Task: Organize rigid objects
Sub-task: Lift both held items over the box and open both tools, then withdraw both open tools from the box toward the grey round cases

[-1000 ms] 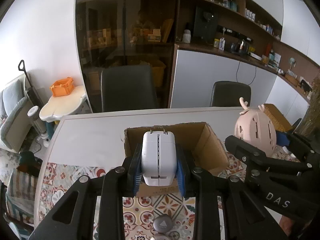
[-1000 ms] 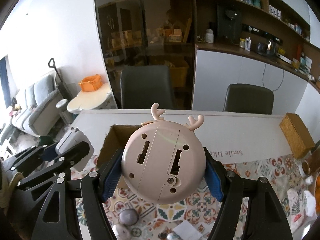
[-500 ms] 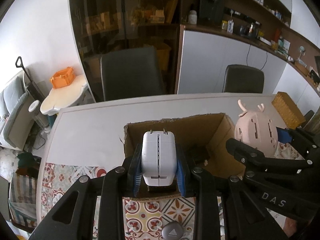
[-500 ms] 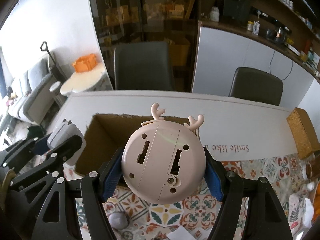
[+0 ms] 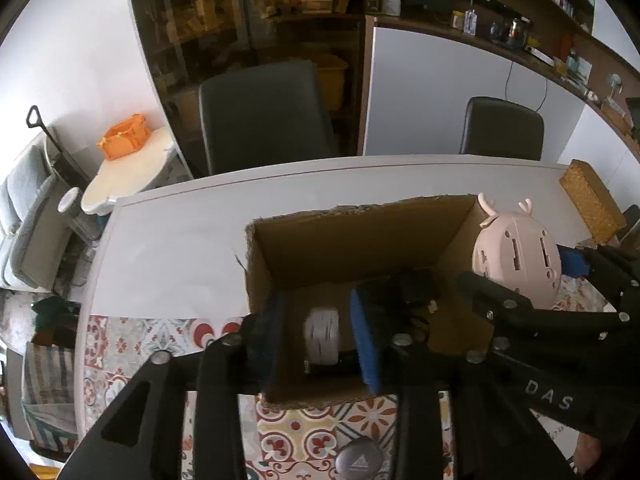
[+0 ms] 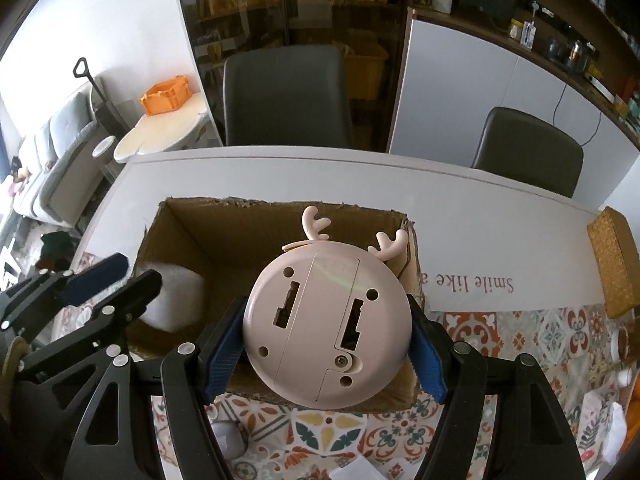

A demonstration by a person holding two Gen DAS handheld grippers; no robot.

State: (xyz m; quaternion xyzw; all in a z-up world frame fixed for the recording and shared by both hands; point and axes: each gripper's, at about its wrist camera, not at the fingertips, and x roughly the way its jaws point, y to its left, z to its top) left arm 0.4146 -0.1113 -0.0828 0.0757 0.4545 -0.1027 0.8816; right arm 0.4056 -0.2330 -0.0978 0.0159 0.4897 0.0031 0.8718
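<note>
The left gripper (image 5: 320, 340) hangs over the open cardboard box (image 5: 360, 236), which sits on the white table (image 5: 168, 248) with its near edge over a patterned tiled cloth (image 5: 296, 440). Its jaws have just been opening, and the blue pads no longer press on anything. The white plug adapter (image 5: 321, 336) shows between them but lower, blurred, inside the box at its left end; its long axis runs roughly away from the camera, though I cannot tell which end leads. A second ago that adapter stood upright and clamped between the pads, prongs up, above the near wall of the box; now it is loose from them and down in the box. Dark items (image 5: 412, 292) lie on the box floor beside it.

The right gripper (image 6: 326, 340) is clamped on the pink round clock (image 6: 326, 324) with antlers, pads on either side of its rim. Its flat back faces the camera, and the antlers point up and away toward the far wall. It sits over the right end of the box, lower and further over the opening than a second ago, when it was short of the box.
</note>
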